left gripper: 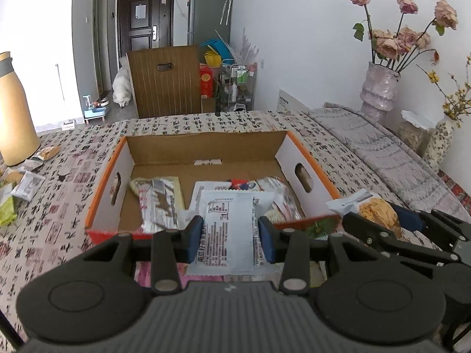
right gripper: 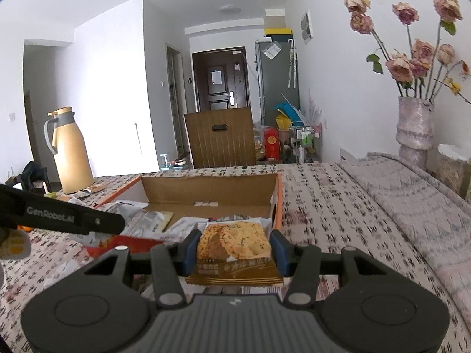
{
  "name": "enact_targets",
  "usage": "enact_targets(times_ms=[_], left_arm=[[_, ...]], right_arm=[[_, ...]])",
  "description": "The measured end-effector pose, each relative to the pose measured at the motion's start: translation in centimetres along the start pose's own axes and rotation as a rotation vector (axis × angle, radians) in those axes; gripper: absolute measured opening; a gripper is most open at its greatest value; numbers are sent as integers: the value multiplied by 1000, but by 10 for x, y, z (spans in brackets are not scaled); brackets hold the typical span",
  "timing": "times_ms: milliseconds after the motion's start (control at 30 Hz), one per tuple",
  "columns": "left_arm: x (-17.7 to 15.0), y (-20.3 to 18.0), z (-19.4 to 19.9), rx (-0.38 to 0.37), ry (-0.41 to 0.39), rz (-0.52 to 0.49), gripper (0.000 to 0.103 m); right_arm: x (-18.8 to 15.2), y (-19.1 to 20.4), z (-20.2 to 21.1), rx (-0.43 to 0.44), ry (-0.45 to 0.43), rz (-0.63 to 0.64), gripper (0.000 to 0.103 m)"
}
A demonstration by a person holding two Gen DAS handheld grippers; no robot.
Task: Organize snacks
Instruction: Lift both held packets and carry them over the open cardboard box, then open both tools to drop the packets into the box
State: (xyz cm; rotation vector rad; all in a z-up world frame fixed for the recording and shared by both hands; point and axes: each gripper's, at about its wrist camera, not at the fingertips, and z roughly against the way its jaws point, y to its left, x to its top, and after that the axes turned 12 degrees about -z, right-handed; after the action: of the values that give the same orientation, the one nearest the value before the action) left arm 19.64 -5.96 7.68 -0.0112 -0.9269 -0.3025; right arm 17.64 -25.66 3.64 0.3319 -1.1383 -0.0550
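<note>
Gripping crinkly snack packets over a corrugated cardboard box (left gripper: 206, 147): left gripper (left gripper: 231, 236) pinching a flat white packet (left gripper: 228, 229), right gripper (right gripper: 234, 253) clamping a glossy golden pastry packet (right gripper: 235, 250).

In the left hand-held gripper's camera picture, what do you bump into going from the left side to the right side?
Tan thermos jug → loose snack packets → cardboard box → white snack packet in the left hand-held gripper → cracker packet held by the right hand-held gripper → vase of flowers.

Thermos (left gripper: 13, 108) cut by left frame edge; box's near wall (left gripper: 117, 234) mostly hidden behind left gripper (left gripper: 230, 236); packet print illegible.
</note>
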Motion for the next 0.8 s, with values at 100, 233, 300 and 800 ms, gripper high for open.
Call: enact_targets(times_ms=[100,233,300,800], left_arm=[[9,0,-14,3,0,-6,41],[19,2,-34,6,4,-8,41],[22,5,-44,10,7,-4,41],[16,34,-100,-16,68,82,41]], right_arm=[[8,3,-18,3,5,11,50],[17,6,-41,4,16,30,50],[21,8,-54,5,21,43,50],[21,6,-106,7,71,25,50]])
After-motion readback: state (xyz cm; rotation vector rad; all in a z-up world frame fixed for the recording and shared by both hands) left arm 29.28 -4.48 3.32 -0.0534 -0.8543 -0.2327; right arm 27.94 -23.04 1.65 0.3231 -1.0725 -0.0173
